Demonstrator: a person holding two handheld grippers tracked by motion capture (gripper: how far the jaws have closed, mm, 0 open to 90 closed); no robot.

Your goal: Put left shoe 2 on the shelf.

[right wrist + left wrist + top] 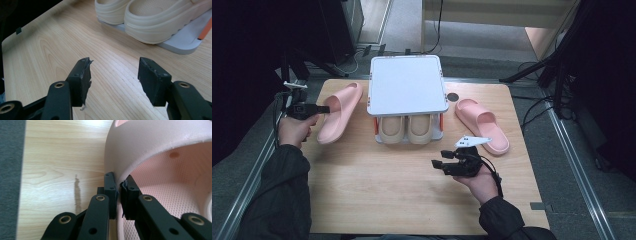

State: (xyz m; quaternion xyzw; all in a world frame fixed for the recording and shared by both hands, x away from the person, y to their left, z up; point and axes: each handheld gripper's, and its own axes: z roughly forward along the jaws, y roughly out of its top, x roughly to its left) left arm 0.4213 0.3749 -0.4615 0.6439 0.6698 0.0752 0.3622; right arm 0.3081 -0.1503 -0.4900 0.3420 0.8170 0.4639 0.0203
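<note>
Pink slipper (339, 112), on the left part of the counter (412, 190) beside the white rack (408, 85), is pinched at its side wall by the left gripper (119, 195), jaws pressed nearly together w/ thin foam wall between. Material is judged light, soft, springy foam; edge likely dents under grip, so slip seems unlikely, but twisting is probable if lifted fast. A hold nearer the strap arch would be steadier. Right gripper (113, 80) is held spread, nothing between jaws, near the beige slippers (150, 17).

Matt pink foam slipper (160, 142) with dimpled footbed; smooth pale wood table (62, 157).
</note>
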